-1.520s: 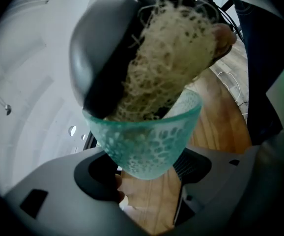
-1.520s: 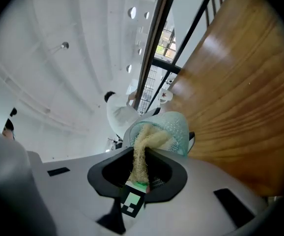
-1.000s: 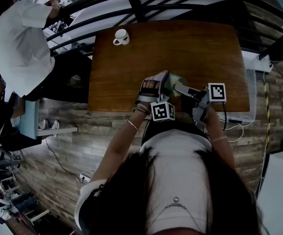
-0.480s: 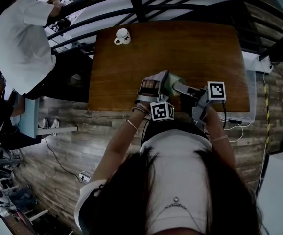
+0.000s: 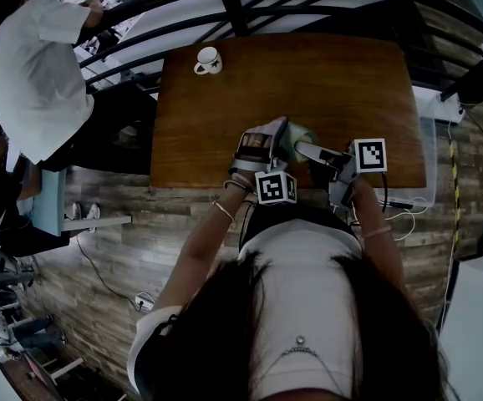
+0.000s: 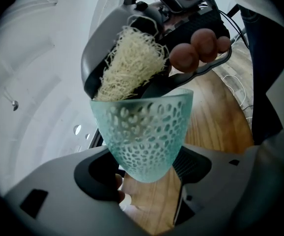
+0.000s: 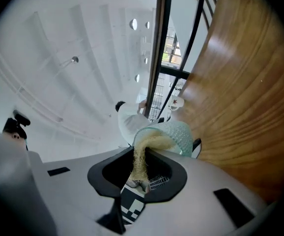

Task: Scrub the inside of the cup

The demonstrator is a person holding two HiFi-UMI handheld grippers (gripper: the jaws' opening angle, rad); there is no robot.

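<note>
Left gripper [image 6: 147, 173] is clamped on the cup [image 6: 144, 132], steadying its mouth toward the right gripper [image 7: 141, 176]. That gripper is pinched on the fibre scrubber [image 6: 129, 65], which is pushed inside the cup, evidently for scrubbing.

Left hand-held gripper [image 6: 149, 165] and right [image 7: 141, 173] clamped.

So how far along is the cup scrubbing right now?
Done: the left gripper is shut on the green patterned cup, held over the table, and the right gripper is shut on the fibrous scrubber. In hand: the scrubber's end sits in the cup's mouth, so scrubbing looks under way. Left: probably reaching the bottom, then setting both down; how clean the inside is, I cannot tell.
</note>
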